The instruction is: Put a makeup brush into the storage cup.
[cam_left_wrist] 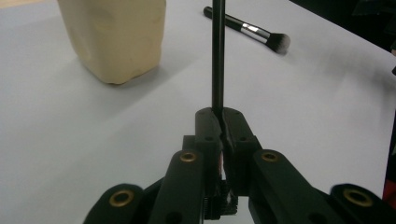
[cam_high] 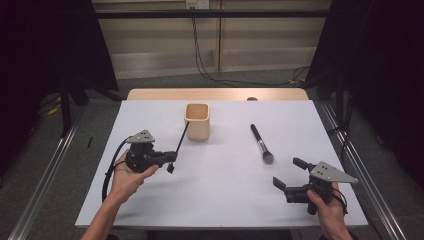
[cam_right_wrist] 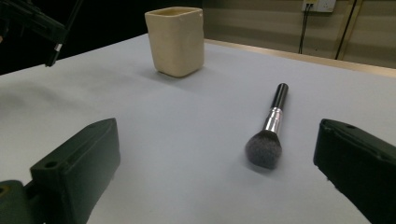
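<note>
The thin black stick (cam_high: 182, 136), pinched low by the left gripper (cam_high: 170, 159), could swing and tip the cup (cam_high: 197, 121); right gripper (cam_high: 288, 172) gapes empty.

Fingers (cam_left_wrist: 219, 122) clamping thin black stick (cam_left_wrist: 217, 56), cream cup (cam_left_wrist: 114, 37)

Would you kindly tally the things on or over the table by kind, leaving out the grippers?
Cups: 1, the cream cup
Makeup brushes: 1, the brush lying flat
Thin black sticks: 1, the stick clamped in the left gripper
Total: 3
</note>
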The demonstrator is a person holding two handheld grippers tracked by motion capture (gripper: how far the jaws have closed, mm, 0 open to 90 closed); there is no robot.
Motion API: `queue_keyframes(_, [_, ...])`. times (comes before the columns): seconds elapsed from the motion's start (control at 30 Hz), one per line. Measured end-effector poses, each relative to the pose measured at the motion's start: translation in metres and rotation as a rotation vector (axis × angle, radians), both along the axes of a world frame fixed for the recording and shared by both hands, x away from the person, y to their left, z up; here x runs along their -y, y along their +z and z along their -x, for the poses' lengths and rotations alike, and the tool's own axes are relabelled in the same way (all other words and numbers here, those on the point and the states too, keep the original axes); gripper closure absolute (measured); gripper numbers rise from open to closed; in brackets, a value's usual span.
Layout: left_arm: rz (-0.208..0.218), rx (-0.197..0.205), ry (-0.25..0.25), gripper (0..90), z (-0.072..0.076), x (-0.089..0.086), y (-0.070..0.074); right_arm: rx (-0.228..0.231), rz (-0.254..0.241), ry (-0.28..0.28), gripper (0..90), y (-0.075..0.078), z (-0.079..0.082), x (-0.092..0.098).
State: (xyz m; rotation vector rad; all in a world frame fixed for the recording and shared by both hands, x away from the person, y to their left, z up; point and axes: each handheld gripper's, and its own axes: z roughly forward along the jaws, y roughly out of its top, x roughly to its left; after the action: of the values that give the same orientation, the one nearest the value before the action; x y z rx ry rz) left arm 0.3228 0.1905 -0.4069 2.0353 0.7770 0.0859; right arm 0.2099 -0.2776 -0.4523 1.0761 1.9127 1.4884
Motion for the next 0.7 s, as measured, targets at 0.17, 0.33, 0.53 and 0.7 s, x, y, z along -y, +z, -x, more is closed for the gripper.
queue_keyframes(0.17, [-0.011,-0.002,-0.044,86.1,0.003,0.011,0.001,0.007,-0.011,0.043,0.0,0.001,-0.003,-0.008])
queue_keyframes(0.33, [-0.025,-0.023,-0.097,86.0,0.006,0.024,0.001,0.009,-0.009,0.088,0.0,0.004,-0.007,-0.018])
queue_keyframes(0.53, [-0.037,-0.022,-0.148,86.0,0.009,0.037,0.003,-0.002,0.000,0.137,0.4,0.007,-0.012,-0.032])
queue_keyframes(0.7, [-0.044,-0.034,-0.204,86.0,0.014,0.046,0.004,-0.022,0.003,0.158,1.4,0.009,-0.015,-0.037])
